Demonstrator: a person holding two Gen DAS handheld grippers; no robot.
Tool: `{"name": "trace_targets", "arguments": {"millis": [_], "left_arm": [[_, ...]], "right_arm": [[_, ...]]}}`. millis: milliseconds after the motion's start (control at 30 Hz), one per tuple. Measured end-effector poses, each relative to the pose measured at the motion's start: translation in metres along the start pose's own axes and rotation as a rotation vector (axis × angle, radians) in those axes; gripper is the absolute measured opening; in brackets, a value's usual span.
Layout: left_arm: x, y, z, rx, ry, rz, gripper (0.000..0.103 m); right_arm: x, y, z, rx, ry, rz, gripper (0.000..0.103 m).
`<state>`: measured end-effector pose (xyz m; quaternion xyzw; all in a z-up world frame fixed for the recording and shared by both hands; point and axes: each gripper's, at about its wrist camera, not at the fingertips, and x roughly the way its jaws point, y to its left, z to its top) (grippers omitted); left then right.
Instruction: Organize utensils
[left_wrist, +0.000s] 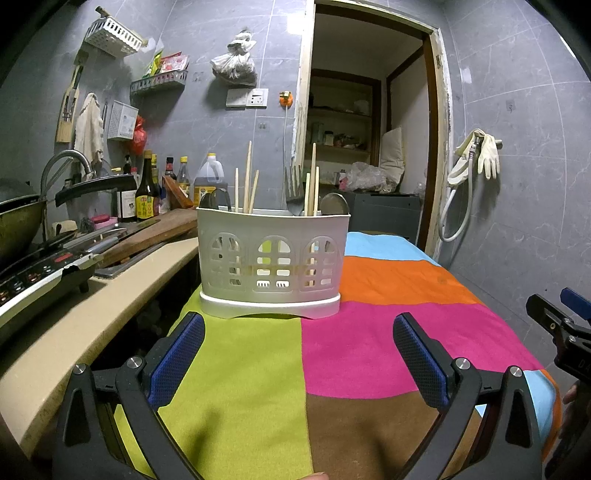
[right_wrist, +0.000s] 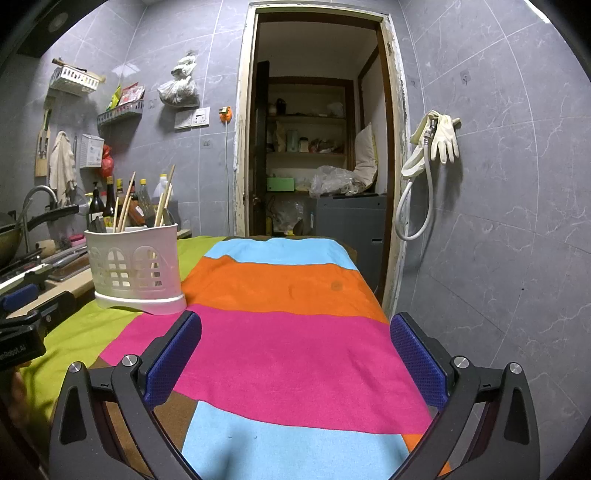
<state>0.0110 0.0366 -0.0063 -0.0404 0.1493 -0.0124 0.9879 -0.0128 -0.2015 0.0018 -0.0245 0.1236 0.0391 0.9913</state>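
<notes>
The white utensil caddy is being observed upright on the cloth-covered counter, at 12 o'clock of the left tongs and at 10 o'clock of the right tongs. Chopsticks, a fork and spoons are being held inside it. Both tongs are being kept spread wide, grasping nothing, well short of the caddy. No loose utensil is being shown on the cloth. Risk is being judged as follows: the caddy could be tipped by a high push, and the cloth could be dragged, shifting its base.
</notes>
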Motion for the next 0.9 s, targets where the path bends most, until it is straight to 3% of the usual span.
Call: {"name": "trace_targets", "arguments": {"millis": [900], "left_arm": [[0.0028,0.0044,-0.0035,0.016,0.015,-0.006,0.100]], "right_arm": [[0.0001,-0.0010,-0.0016,0.003,0.003,-0.002,0.103]]}}
